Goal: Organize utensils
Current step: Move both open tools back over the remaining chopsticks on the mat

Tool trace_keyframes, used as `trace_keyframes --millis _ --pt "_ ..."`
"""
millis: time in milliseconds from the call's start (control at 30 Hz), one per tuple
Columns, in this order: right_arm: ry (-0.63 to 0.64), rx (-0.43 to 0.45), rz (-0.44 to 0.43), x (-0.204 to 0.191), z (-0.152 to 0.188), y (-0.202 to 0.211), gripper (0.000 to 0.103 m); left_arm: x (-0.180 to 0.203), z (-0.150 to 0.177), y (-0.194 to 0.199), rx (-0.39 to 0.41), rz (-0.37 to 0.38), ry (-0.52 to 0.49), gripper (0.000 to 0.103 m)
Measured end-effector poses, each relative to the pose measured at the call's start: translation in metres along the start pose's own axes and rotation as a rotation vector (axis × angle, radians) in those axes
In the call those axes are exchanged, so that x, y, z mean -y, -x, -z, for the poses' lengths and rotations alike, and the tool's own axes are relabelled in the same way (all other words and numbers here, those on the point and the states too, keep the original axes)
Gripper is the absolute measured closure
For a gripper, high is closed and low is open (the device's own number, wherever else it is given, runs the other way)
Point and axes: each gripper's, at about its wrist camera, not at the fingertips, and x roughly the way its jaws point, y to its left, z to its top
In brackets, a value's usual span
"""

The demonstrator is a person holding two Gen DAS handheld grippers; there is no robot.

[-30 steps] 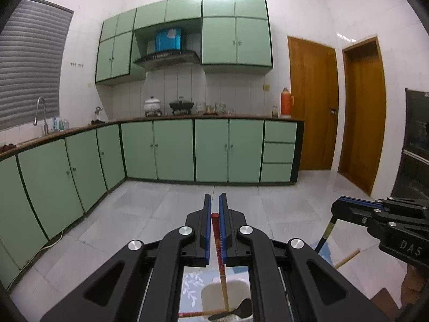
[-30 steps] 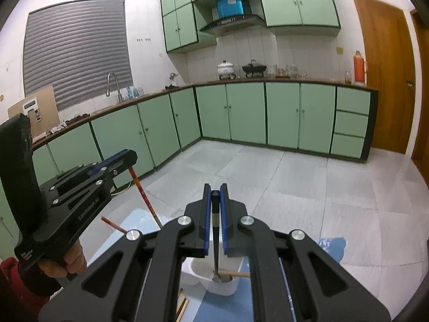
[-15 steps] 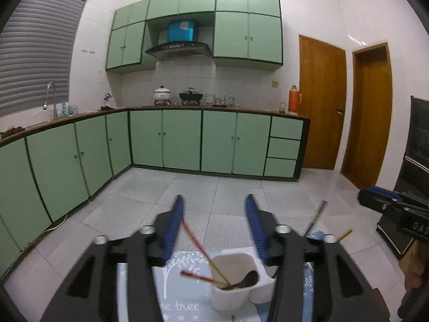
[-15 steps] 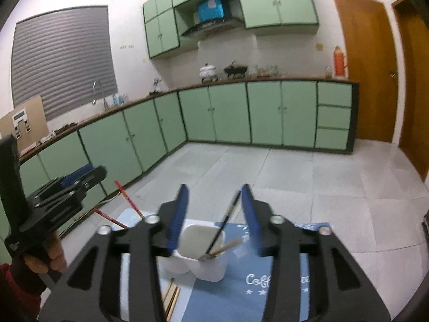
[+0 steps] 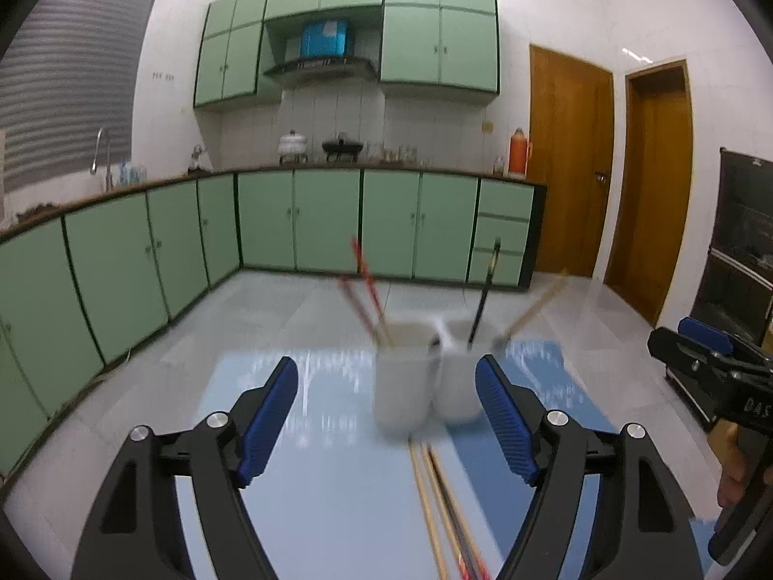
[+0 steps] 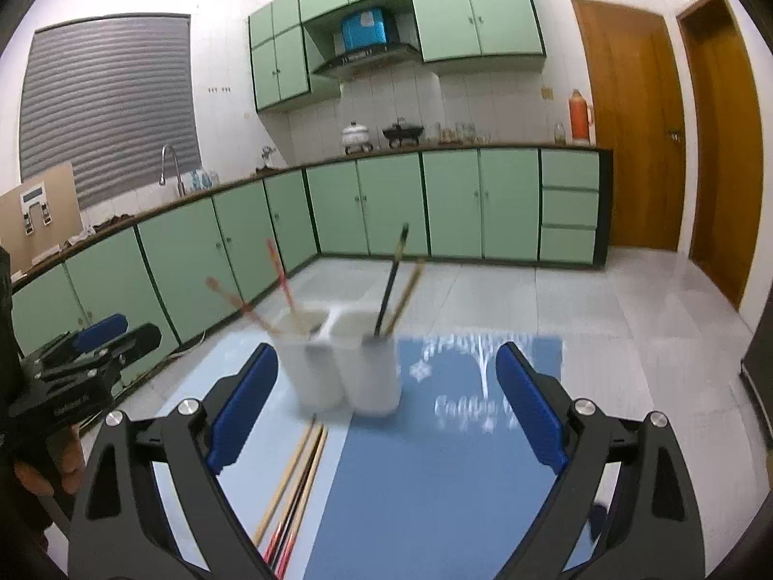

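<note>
A white two-compartment utensil holder (image 5: 425, 377) (image 6: 343, 367) stands on a blue mat. Its left compartment holds two red chopsticks (image 5: 365, 285) (image 6: 280, 280). Its right compartment holds a black chopstick (image 5: 483, 299) (image 6: 393, 275) and a wooden one (image 5: 531, 307) (image 6: 406, 295). Several loose chopsticks (image 5: 444, 507) (image 6: 294, 473) lie on the mat in front of the holder. My left gripper (image 5: 386, 415) is open and empty, pulled back from the holder. My right gripper (image 6: 386, 401) is open and empty, also short of the holder.
The blue mat (image 6: 435, 459) (image 5: 314, 459) covers the table. The right gripper shows at the right edge of the left wrist view (image 5: 710, 357); the left gripper shows at the left edge of the right wrist view (image 6: 87, 348). Green kitchen cabinets (image 5: 328, 222) and tiled floor lie beyond.
Both grippers opened and let go of their chopsticks, a red one left and a black one right, which now stand in the holder. Both grippers drew back from the holder.
</note>
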Motion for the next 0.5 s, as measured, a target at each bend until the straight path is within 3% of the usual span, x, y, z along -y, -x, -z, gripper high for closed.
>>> trace_keyframes --millis 367,500 --pt "0.036 -0.101 0.008 -0.034 0.094 0.004 0.014 -0.008 0.095 0.002 -0.164 -0.035 -0.002 0.028" --pt "0.021 -0.128 0.011 -0.046 0.121 0.006 0.021 -0.007 0.117 0.004 -0.197 -0.035 0.014 0.028"
